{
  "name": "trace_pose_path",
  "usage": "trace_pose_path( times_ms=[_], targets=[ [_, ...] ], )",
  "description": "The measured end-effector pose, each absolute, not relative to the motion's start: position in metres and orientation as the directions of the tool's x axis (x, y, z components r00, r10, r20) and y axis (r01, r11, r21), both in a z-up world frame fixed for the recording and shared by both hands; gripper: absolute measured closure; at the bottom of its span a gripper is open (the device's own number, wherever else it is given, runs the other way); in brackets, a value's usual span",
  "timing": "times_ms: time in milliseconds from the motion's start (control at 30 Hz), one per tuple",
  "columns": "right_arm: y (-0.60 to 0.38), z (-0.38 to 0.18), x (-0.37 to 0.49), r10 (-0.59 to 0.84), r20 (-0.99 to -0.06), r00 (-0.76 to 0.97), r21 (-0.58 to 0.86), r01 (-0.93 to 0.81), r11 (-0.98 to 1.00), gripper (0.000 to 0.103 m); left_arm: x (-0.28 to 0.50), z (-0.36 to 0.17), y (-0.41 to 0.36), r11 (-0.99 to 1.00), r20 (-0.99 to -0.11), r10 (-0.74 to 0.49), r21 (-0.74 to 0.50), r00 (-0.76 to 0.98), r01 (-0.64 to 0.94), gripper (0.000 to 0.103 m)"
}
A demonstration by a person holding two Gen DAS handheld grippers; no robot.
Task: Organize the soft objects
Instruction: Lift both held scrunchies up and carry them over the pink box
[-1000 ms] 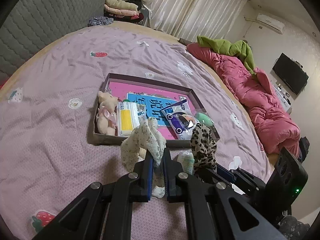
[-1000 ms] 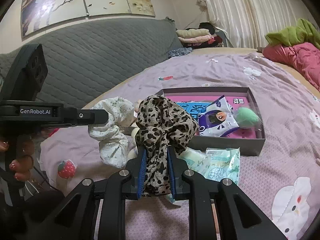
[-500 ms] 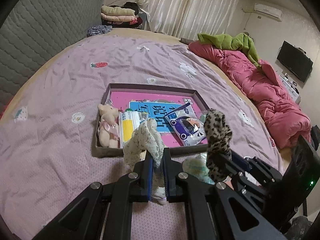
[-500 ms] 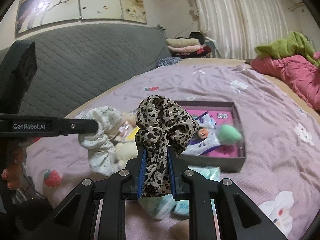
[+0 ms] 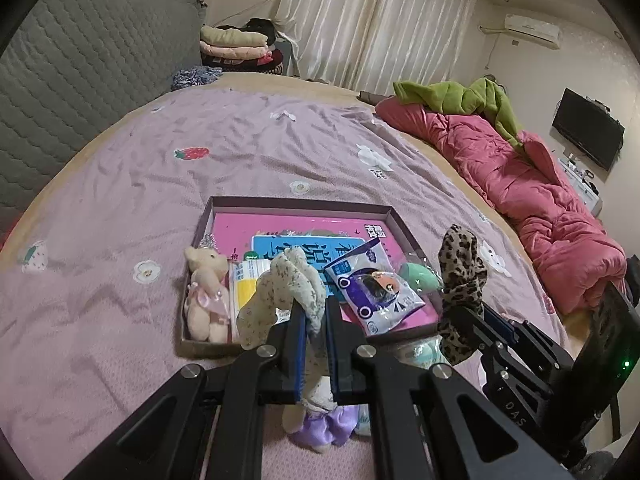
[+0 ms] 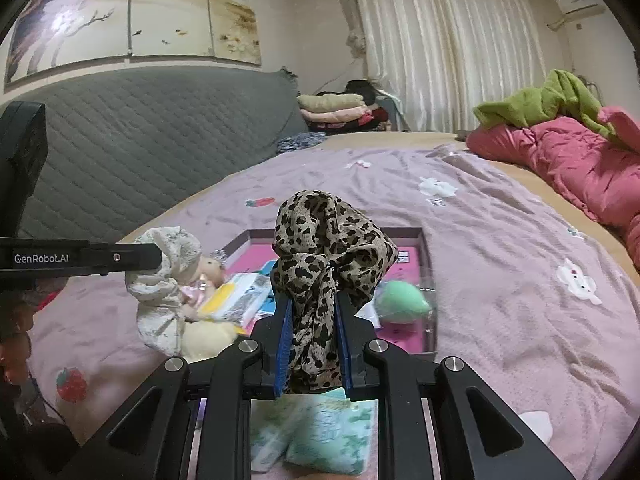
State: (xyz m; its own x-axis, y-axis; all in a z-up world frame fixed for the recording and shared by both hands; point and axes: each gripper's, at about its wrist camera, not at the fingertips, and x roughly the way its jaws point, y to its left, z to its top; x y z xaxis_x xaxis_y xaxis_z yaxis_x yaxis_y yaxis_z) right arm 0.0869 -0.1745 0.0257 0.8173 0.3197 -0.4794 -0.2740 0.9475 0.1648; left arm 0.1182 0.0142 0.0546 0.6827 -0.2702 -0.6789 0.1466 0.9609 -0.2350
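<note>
Dim warm indoor light, strong fisheye warp, dark corners

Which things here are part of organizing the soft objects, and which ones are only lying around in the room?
Part of the job:
- floral scrunchie, held in the left gripper
- leopard scrunchie, held in the right gripper
- box
- teddy bear and green sponge inside it

Only lying around:
- pink quilt
- green blanket
- folded clothes
- television
</note>
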Motion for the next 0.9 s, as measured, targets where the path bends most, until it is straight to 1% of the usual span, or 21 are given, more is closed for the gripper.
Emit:
trace_pose_path(
  times_ms=[167,433,767,900],
  targets=[
    [-0.177,0.028,0.091,0.303,-0.467,0.831,0.157,-0.26,0.953,0.083,0.126,0.05,0.007,0.96,-0.68,-0.275,-0.236,0.68,0.152,0.094],
    [-0.177,0.028,0.103,0.276,-0.453,0.848,0.133,-0.242,0.961,0.083,0.145,0.051,-0.004,0.953,-0.659,-0.294,-0.254,0.693,0.163,0.094],
    [-0.194,0.021,0.117,0.23,-0.455,0.86,0.145,-0.183,0.972,0.082,0.17,0.036,-0.019,0.956,-0.674,-0.289,-0.245,0.68,0.164,0.094],
    [-0.198,0.019,0.12,0.222,-0.455,0.863,0.155,-0.169,0.973,0.082,0.181,0.032,-0.02,0.937,-0.662,-0.335,-0.305,0.671,0.168,0.094]
  ],
)
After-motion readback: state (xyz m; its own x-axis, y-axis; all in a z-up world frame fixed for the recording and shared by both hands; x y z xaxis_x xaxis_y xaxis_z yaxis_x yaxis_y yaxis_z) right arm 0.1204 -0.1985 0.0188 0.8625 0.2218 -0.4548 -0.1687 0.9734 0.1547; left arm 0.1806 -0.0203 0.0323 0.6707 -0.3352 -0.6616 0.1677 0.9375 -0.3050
